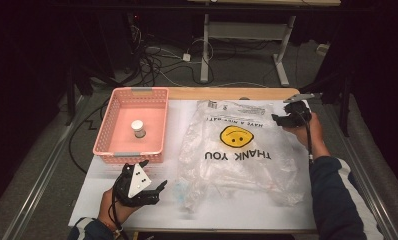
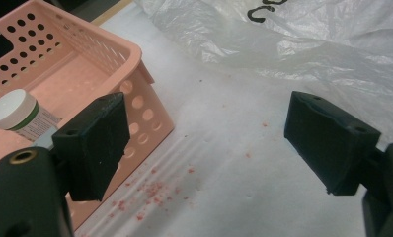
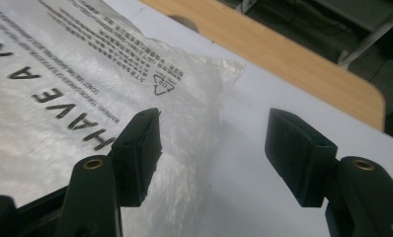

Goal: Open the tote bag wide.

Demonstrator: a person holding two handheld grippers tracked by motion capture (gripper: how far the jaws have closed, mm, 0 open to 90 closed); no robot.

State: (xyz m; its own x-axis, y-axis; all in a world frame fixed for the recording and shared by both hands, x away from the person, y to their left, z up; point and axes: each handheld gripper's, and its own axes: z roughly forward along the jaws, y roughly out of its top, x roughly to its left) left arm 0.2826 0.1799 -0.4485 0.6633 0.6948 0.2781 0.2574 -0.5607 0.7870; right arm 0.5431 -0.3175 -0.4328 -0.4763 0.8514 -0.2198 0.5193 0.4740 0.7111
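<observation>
A clear plastic bag with a yellow smiley and "THANK YOU" print lies flat on the white table cover. My left gripper stands open near the table's front left, just in front of the pink basket, with nothing between its jaws; the bag's crumpled edge lies beyond them. My right gripper stands open at the bag's far right corner. In the right gripper view its jaws straddle the bag's edge without closing on it.
The pink perforated basket holds a small white-capped jar. Pink crumbs are scattered on the cover beside it. The wooden table edge runs along the far side, with cables on the floor beyond.
</observation>
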